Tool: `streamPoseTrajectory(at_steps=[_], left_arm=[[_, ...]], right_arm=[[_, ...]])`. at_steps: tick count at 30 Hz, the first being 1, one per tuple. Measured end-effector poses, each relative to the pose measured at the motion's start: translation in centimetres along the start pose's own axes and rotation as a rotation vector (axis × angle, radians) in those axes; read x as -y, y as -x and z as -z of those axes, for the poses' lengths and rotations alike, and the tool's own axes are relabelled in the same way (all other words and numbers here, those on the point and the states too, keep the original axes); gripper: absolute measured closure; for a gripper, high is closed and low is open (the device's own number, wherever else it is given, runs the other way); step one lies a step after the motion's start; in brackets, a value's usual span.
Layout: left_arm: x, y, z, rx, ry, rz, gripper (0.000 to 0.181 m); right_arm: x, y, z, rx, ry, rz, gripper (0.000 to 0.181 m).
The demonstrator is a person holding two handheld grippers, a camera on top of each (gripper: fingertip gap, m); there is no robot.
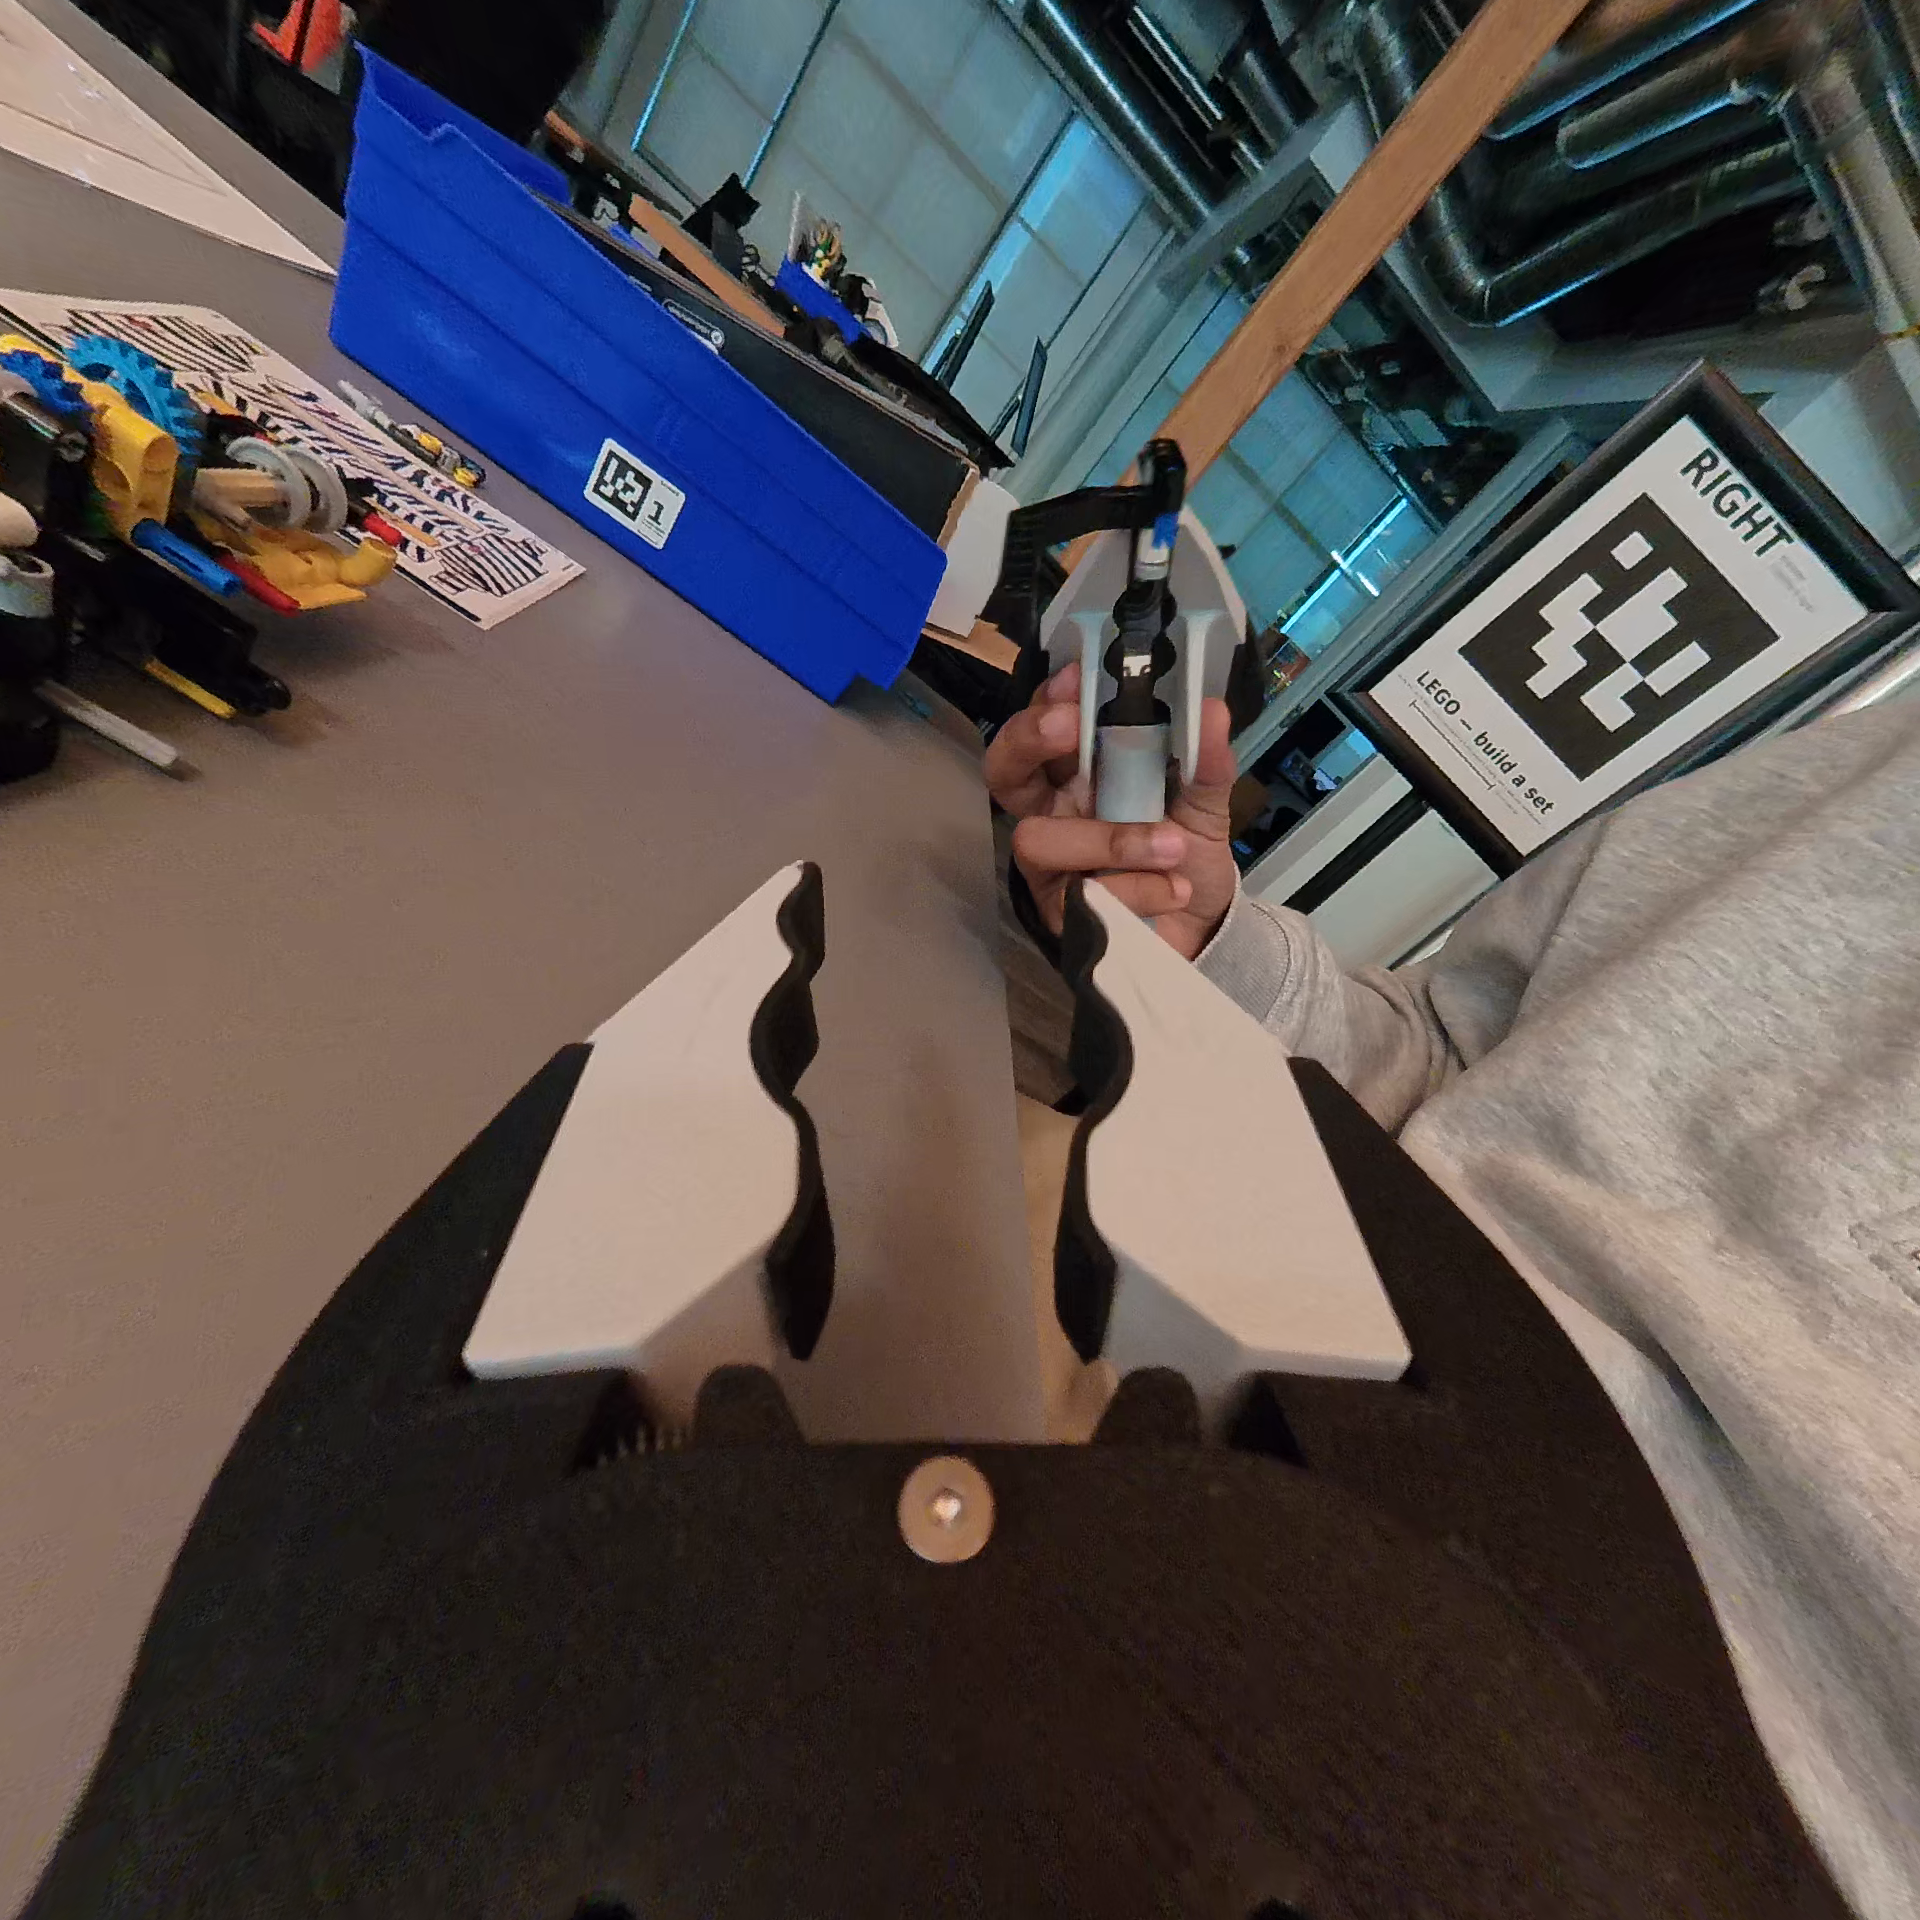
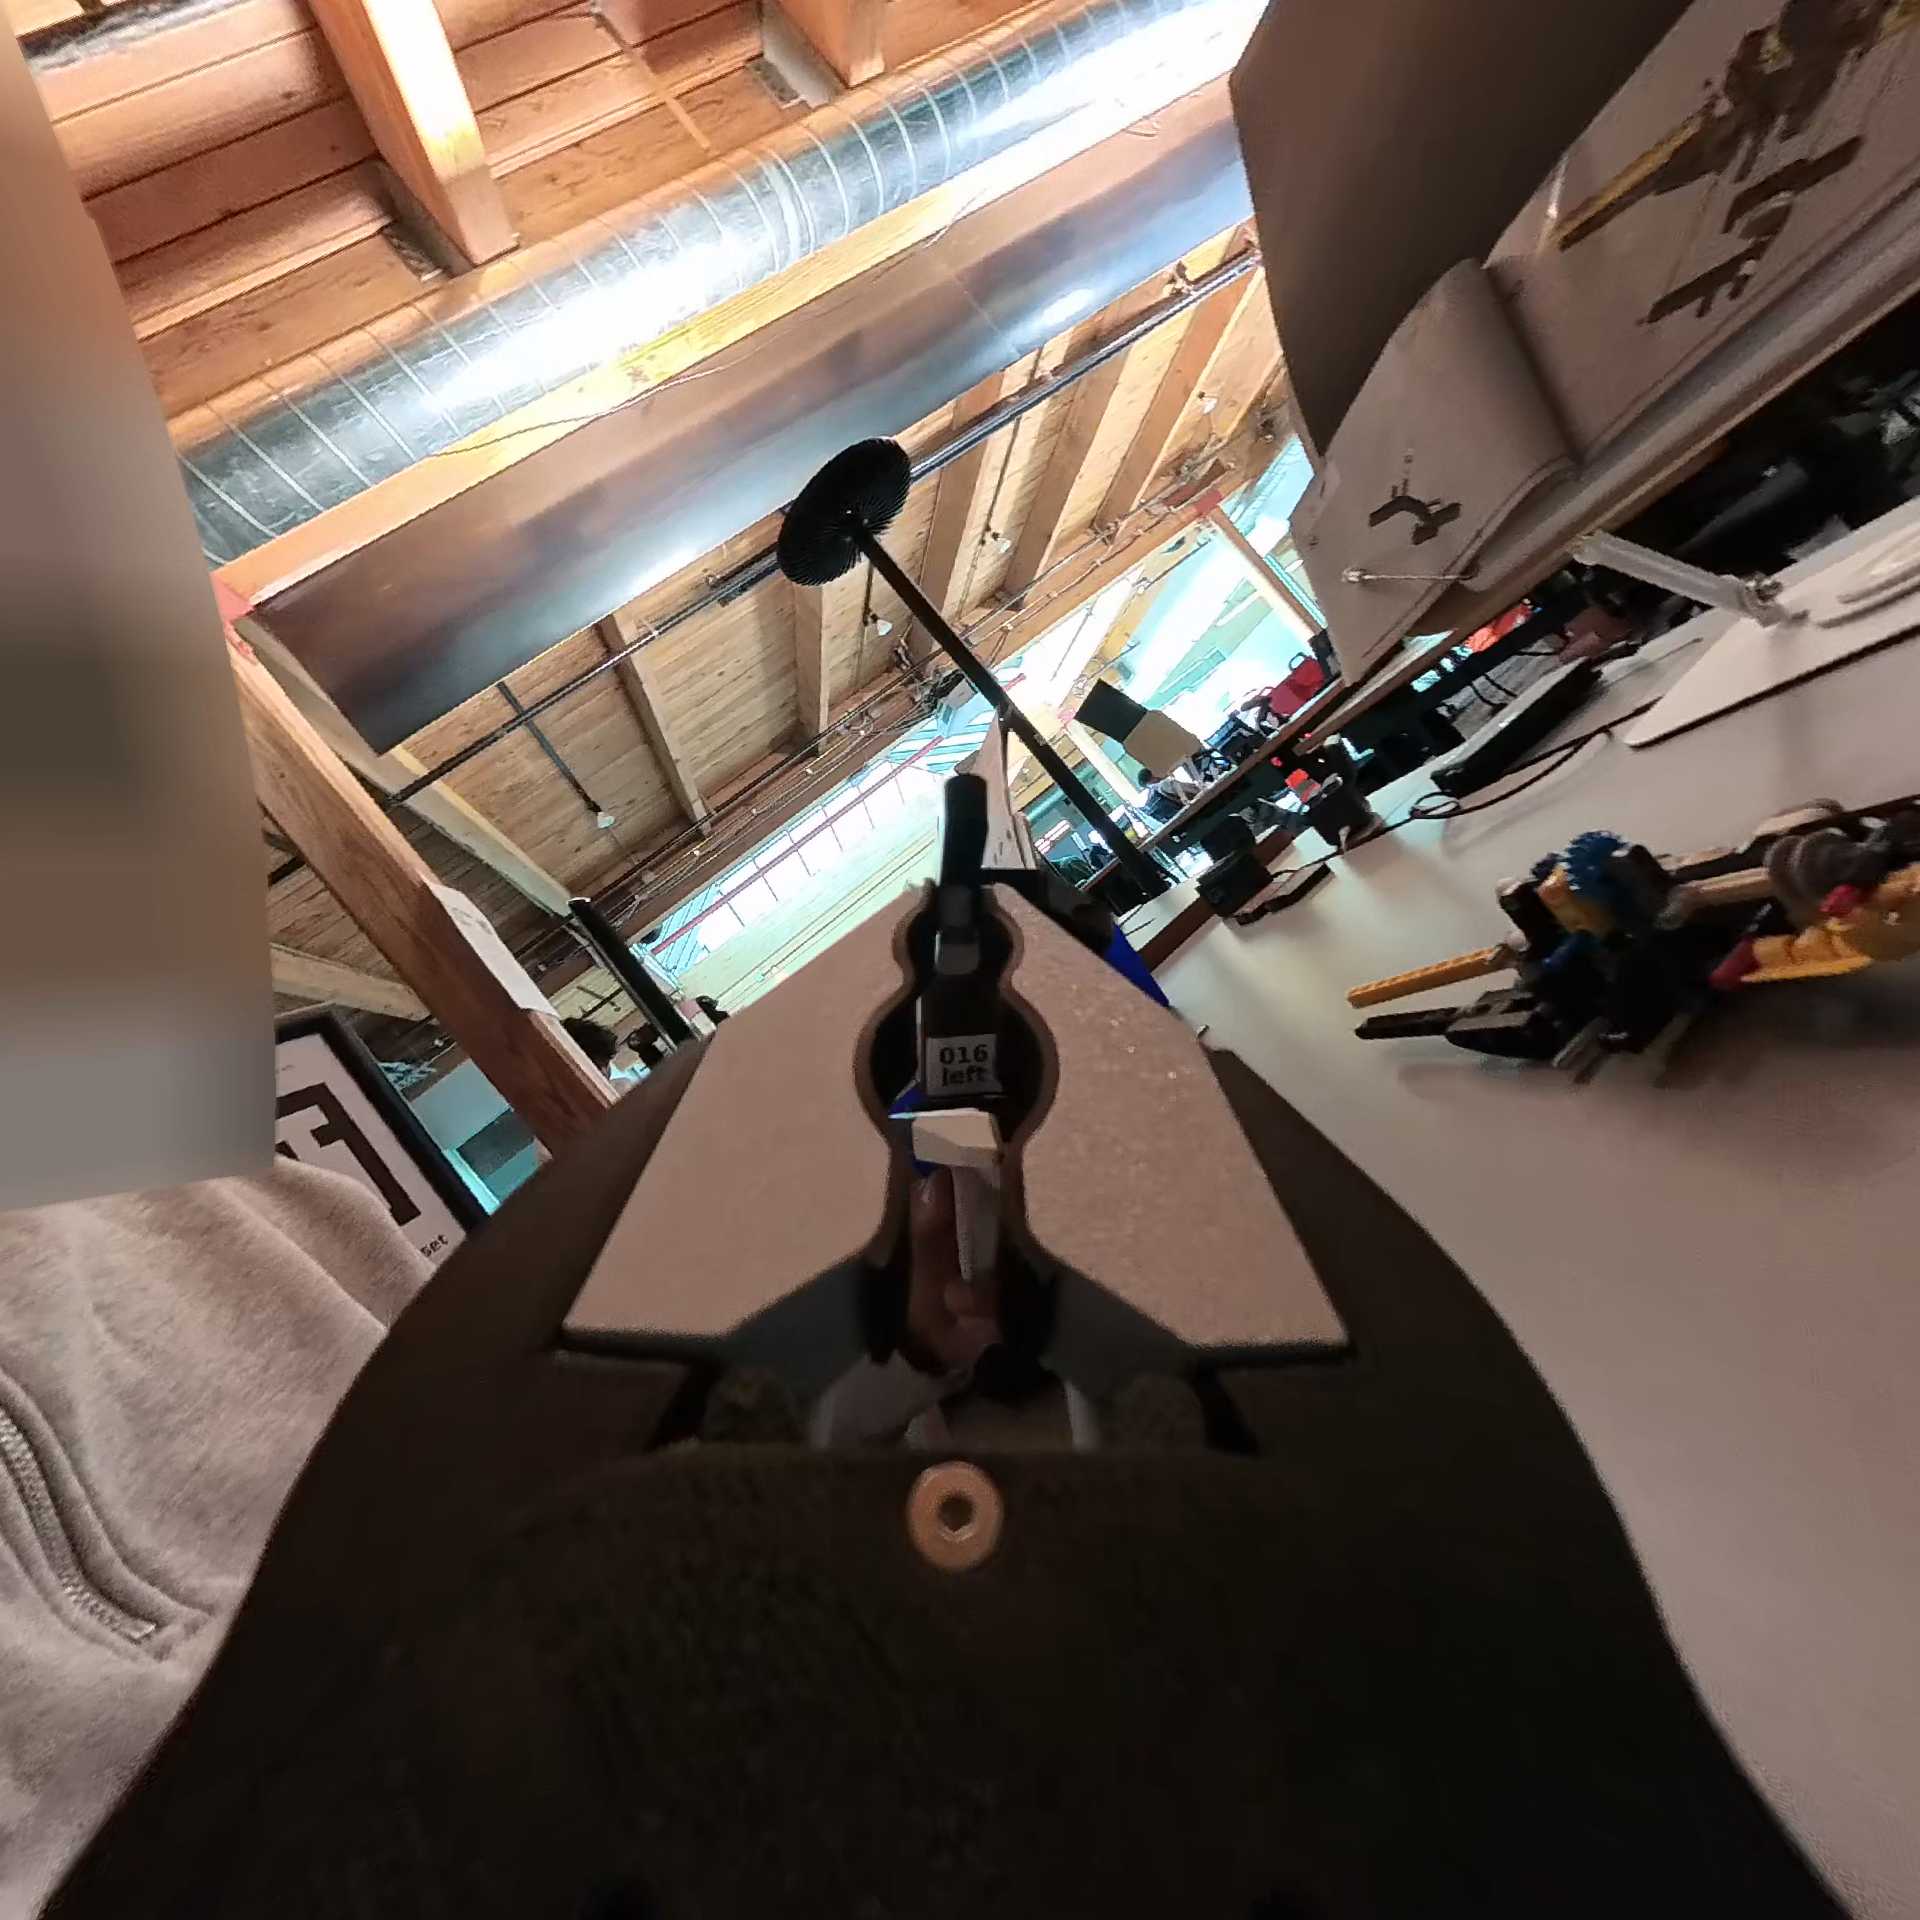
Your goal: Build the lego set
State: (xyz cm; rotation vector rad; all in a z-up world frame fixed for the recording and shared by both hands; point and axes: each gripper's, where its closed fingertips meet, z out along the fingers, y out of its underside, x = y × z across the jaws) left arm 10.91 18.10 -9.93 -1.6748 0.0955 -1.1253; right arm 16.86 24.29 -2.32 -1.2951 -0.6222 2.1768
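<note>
table (image 1: 436, 935): grey top, held everything below; tilted in both views
blue bin (image 1: 644, 457): sat on table at far side, square code sticker on its front wall
framed sign (image 1: 1631, 623): black frame, white sheet with block-pattern code, stood off the table edge behind the right hand
sticker sheet (image 1: 436, 509): flat on table, between bin and model, partly under model
lego model (image 1: 156, 520): half-built, yellow/black/blue with blue gears and red pins, lay on table near sticker sheet; also seen in right wrist view (image 2: 1683, 945), well apart from both grippers
left gripper (image 1: 945, 935): fingers spread, nothing between them, over table edge, pointed toward right gripper
right gripper (image 2: 961, 914): fingers pressed together on a black lego piece; seen from outside in left wrist view (image 1: 1138, 623), raised off the table edge, held by a hand (image 1: 1122, 821) in grey sleeve
black lego piece (image 1: 1127, 499): thin, angled, with a small blue bit, pinched at right gripper tips, stuck out past them; tip visible in right wrist view (image 2: 964, 831)
</note>
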Motion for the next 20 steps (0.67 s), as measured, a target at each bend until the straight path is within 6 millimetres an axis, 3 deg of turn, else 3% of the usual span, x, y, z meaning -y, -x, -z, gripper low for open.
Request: streamPoseTrajectory(at_steps=[3, 6, 12, 20], left_arm=[[1.5, -0.1, 0.6, 0.044, -0.102, -0.102, 0.151], [2.0, 0.1, 0.9, 0.110, -0.134, -0.184, 0.150], [1.4, -0.1, 0.3, 0.167, -0.087, -0.292, 0.148], [1.7, 0.3, 0.5, 0.184, -0.101, -0.268, 0.147]], right_arm=[[-0.4, -2.2, 0.1, -0.104, 0.014, -0.059, 0.176], [-0.9, -4.4, 0.5, -0.187, 0.029, -0.163, 0.176], [-0.1, -5.8, 1.2, -0.206, -0.051, -0.314, 0.176], [-0.1, -6.6, 1.6, -0.223, -0.070, -0.381, 0.176]])
